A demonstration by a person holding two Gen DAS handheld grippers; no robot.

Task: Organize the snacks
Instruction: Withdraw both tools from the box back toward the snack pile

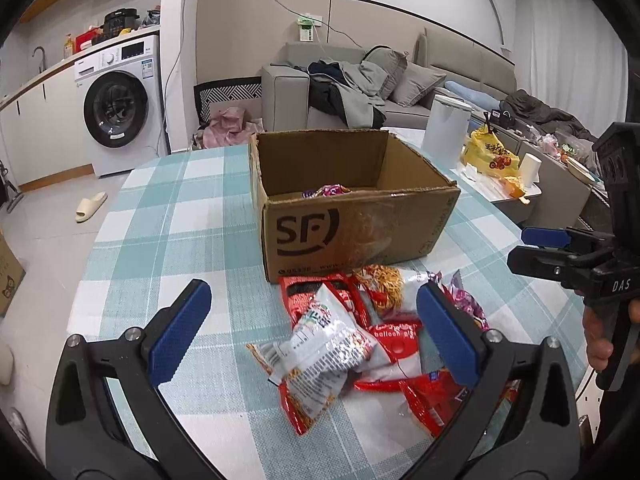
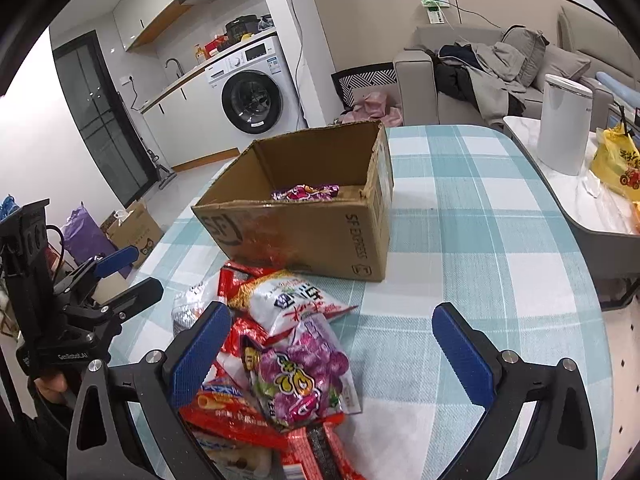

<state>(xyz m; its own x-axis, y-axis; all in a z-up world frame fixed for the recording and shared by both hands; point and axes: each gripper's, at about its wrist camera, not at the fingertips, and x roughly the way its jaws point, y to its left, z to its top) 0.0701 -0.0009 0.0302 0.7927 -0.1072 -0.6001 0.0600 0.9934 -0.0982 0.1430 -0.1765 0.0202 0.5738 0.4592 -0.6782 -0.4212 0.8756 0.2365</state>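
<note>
An open cardboard box [image 1: 352, 236] [image 2: 320, 232] stands mid-table with one purple snack bag [image 2: 306, 192] [image 1: 326, 191] inside. In front of it lies a heap of snack packets: a white-and-orange bag [image 1: 320, 344], red packets [image 1: 394, 344], a purple grape-candy bag [image 2: 304, 376] and a white bag [image 2: 288, 300]. My left gripper [image 1: 314, 328] hovers open over the heap, nothing between its fingers. My right gripper [image 2: 332, 344] is open too, above the purple grape-candy bag. Each gripper shows in the other's view, right gripper [image 1: 538, 240] and left gripper [image 2: 132, 270].
The table wears a teal checked cloth [image 1: 180, 208]. A white canister [image 1: 446, 128] and a yellow bag [image 1: 490, 152] sit on a side table to the right. Behind are a sofa [image 1: 360, 84] with clothes and a washing machine [image 1: 120, 104]. A hand [image 1: 598, 336] holds the right gripper.
</note>
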